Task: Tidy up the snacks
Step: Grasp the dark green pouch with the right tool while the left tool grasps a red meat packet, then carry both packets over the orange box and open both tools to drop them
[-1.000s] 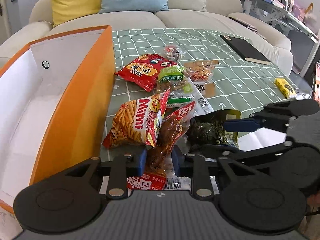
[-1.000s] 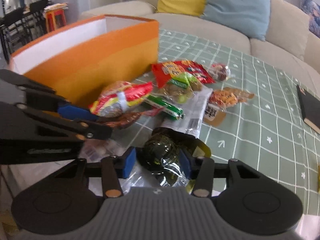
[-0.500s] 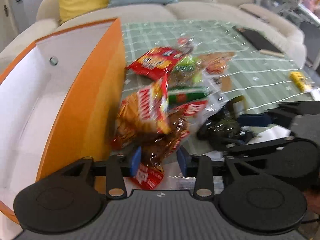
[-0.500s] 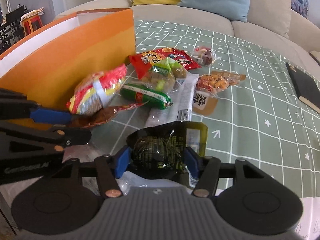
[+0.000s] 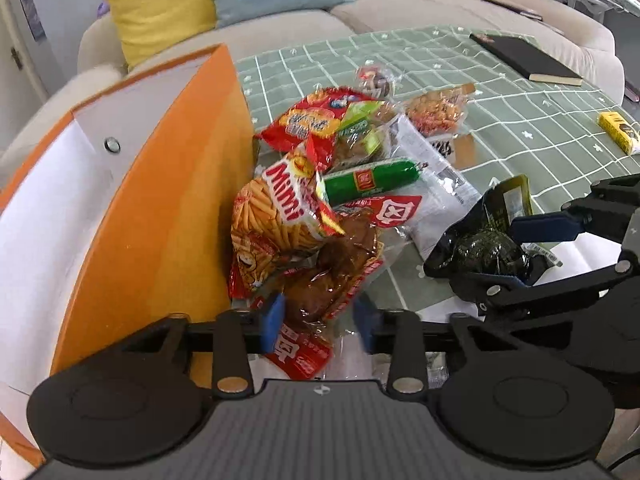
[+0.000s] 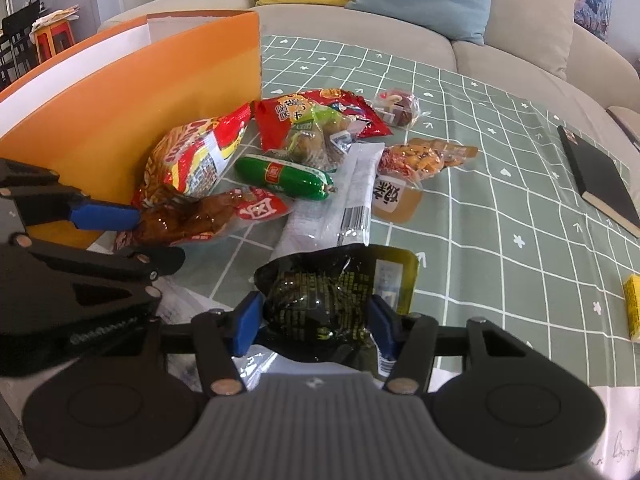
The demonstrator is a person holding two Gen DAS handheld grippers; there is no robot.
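1. My left gripper (image 5: pixel 318 318) is clamped on the brown meat packet (image 5: pixel 326 276), low centre of its frame.
2. My right gripper (image 6: pixel 314 322) pinches the dark green pouch (image 6: pixel 328 300).
3. The orange box (image 5: pixel 160 216) stands at frame left, just beside my left load; the left is nearer and I judge it should go first.

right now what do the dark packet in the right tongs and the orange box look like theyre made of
Dark packet: looks like glossy plastic film, vacuum-tight; it wrinkles and throws sharp highlights over the lumpy contents.

Orange box: seems to be matte board, cardboard or thin rigid sheet; flat stiff walls, thin edge, white inside, no shine. Which of these, the look leaves open.
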